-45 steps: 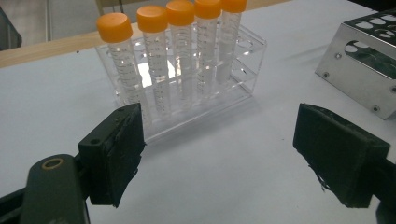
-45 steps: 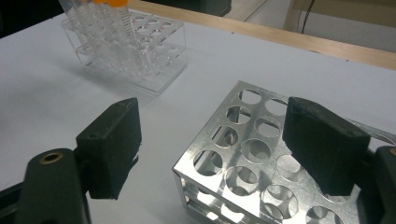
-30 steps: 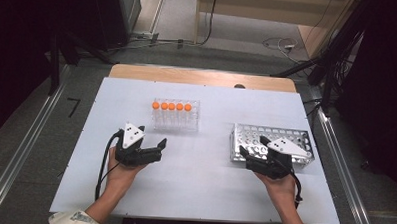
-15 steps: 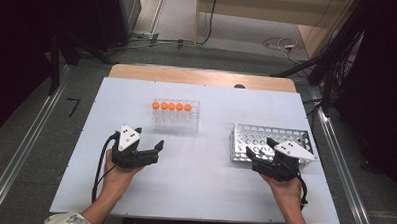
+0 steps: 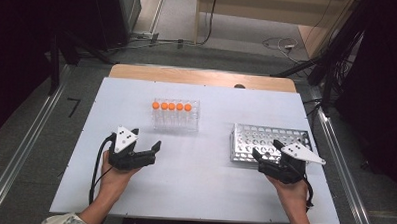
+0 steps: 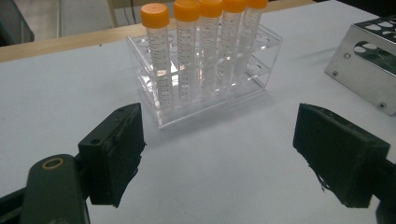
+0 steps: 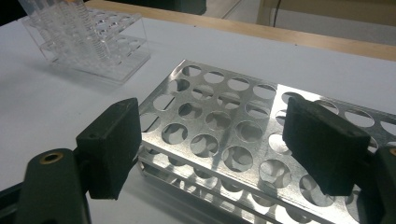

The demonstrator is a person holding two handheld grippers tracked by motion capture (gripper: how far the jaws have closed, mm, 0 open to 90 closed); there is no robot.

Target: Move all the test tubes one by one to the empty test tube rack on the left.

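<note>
Orange-capped tubes [image 5: 171, 107] stand upright in a clear rack [image 5: 176, 122] straight ahead of the left claw [image 5: 155, 149], which is nearer and released; the right claw [image 5: 265, 150], also released, hovers over the metal rack [image 5: 245, 143].

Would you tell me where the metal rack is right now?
In the high view, the metal rack lies on the table's right side, just beyond the right gripper, right of the clear tube rack.

- Left gripper [image 5: 152, 153], held in the left hand [image 5: 115, 175] at near left: jaws wide apart, nothing between them.
- Right gripper [image 5: 265, 150], held in the right hand [image 5: 291, 188] at near right: jaws wide apart, nothing gripped.
</note>
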